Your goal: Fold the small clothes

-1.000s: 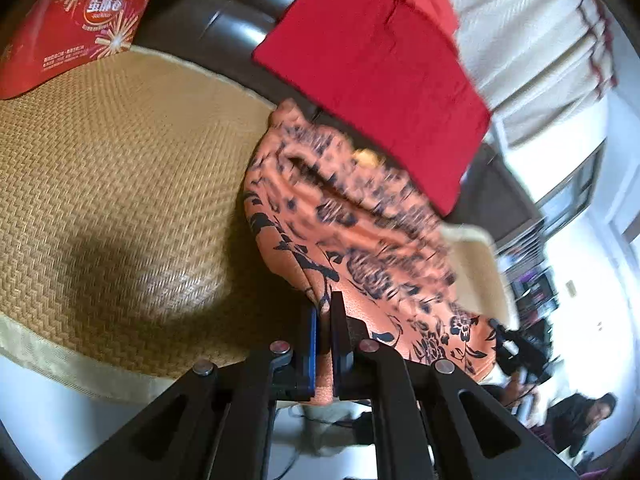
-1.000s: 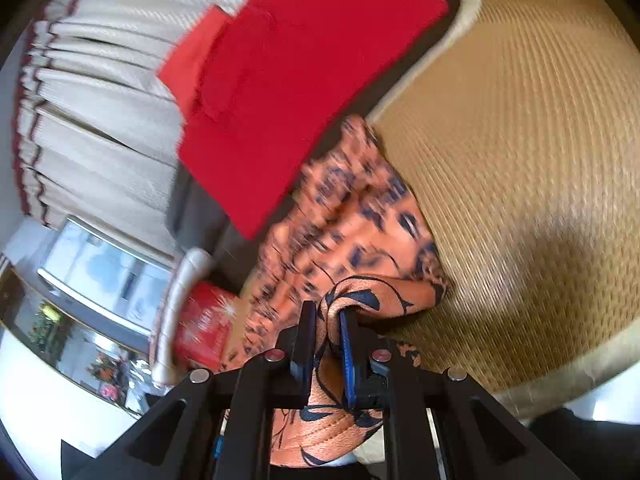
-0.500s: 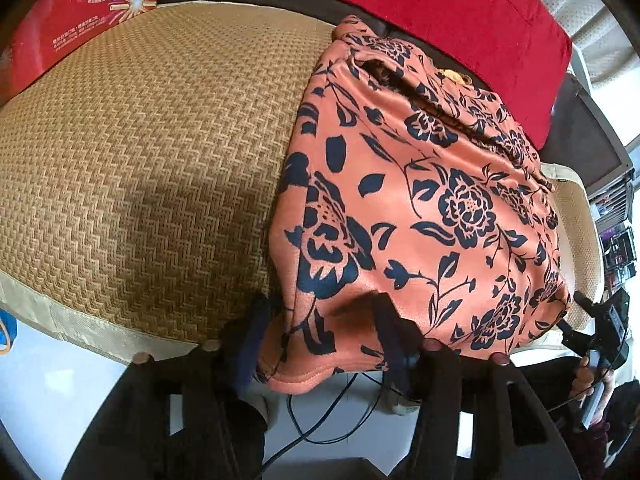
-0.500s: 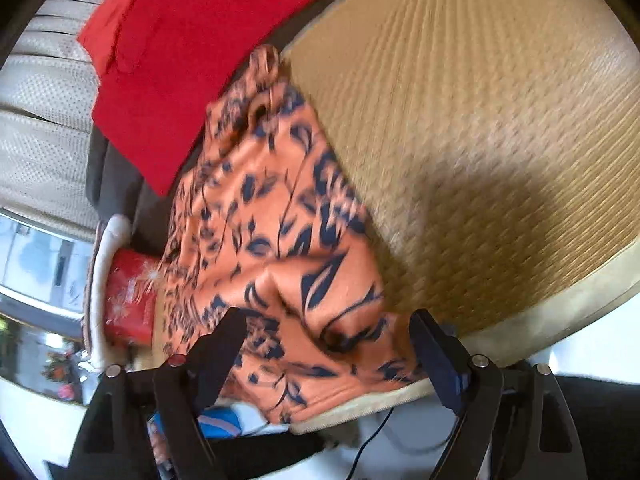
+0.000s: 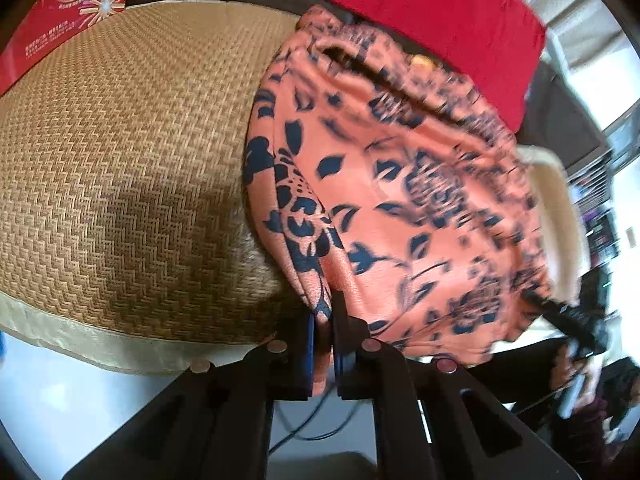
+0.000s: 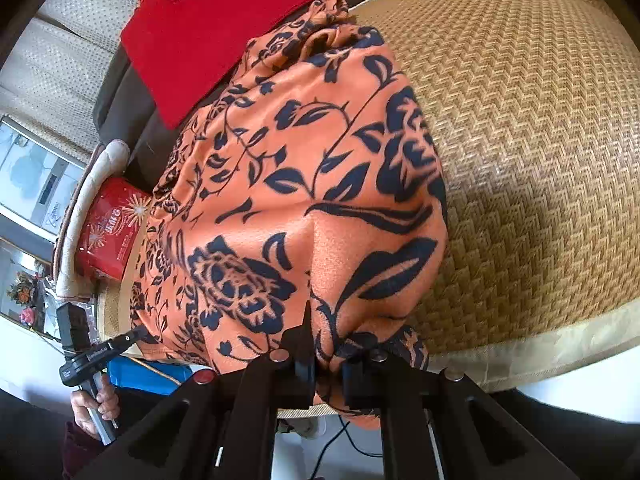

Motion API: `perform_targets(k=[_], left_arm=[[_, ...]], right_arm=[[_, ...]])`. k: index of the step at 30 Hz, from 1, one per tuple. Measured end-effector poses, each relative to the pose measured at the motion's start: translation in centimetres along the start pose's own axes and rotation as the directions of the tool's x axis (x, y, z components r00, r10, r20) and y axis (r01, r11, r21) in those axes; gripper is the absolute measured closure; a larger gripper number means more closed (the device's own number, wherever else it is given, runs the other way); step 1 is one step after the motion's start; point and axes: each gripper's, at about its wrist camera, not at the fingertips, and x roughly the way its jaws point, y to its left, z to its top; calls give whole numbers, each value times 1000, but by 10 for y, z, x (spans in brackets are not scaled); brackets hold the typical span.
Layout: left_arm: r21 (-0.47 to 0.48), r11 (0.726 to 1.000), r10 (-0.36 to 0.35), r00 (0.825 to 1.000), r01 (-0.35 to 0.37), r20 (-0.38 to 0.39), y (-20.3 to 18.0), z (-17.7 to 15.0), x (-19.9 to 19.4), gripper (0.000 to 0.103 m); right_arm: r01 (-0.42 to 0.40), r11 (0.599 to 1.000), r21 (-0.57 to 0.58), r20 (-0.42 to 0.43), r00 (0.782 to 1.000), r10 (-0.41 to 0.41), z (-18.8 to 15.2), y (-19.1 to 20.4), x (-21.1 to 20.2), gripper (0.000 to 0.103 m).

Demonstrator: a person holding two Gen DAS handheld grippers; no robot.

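Observation:
An orange garment with a dark blue flower print [image 5: 384, 184] lies spread on a woven straw mat [image 5: 120, 152], its near hem at the mat's front edge. My left gripper [image 5: 323, 320] is shut on a fold of the garment's near edge. In the right wrist view the same garment [image 6: 304, 184] fills the middle, and my right gripper [image 6: 325, 364] is shut on a bunched piece of its near hem. The mat [image 6: 520, 140] lies to the right of it there. The other gripper shows at the far edge of each view.
A red cushion [image 5: 420, 12] leans behind the garment on a dark sofa. A red snack box [image 5: 60, 16] lies at the mat's far left. The mat's pale border [image 5: 100, 340] marks the front edge, with floor and cables below.
Half a second ago both grippers stood open around the garment's hem; now both are shut on it. The garment has bunched slightly at each grip.

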Motion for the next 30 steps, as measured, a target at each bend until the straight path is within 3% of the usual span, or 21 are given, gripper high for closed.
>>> perform_targets(k=[4, 6, 9, 12, 15, 23, 30], left_arm=[[-38, 980, -190, 978, 194, 88, 3, 2, -32, 96], [-41, 972, -223, 967, 230, 120, 4, 7, -46, 96], [-47, 960, -267, 951, 277, 159, 6, 20, -63, 96], [-37, 953, -287, 937, 300, 197, 7, 39, -79, 96], [-36, 943, -314, 921, 331, 232, 3, 72, -90, 96], [-86, 949, -271, 923, 304, 273, 9, 192, -59, 96], [-205, 953, -180, 961, 223, 211, 39, 271, 24, 96]], right_arm=[[-185, 982, 38, 36, 982, 184, 0, 4, -28, 93], [-298, 953, 45, 82, 952, 294, 6, 9, -49, 93], [-396, 916, 58, 138, 912, 386, 20, 10, -73, 93], [-478, 873, 97, 186, 870, 456, 41, 5, -83, 93], [-510, 847, 148, 215, 853, 476, 61, 7, -77, 93], [-542, 804, 245, 334, 826, 455, 165, -6, -48, 93], [-578, 745, 334, 373, 807, 458, 255, -23, 22, 90]])
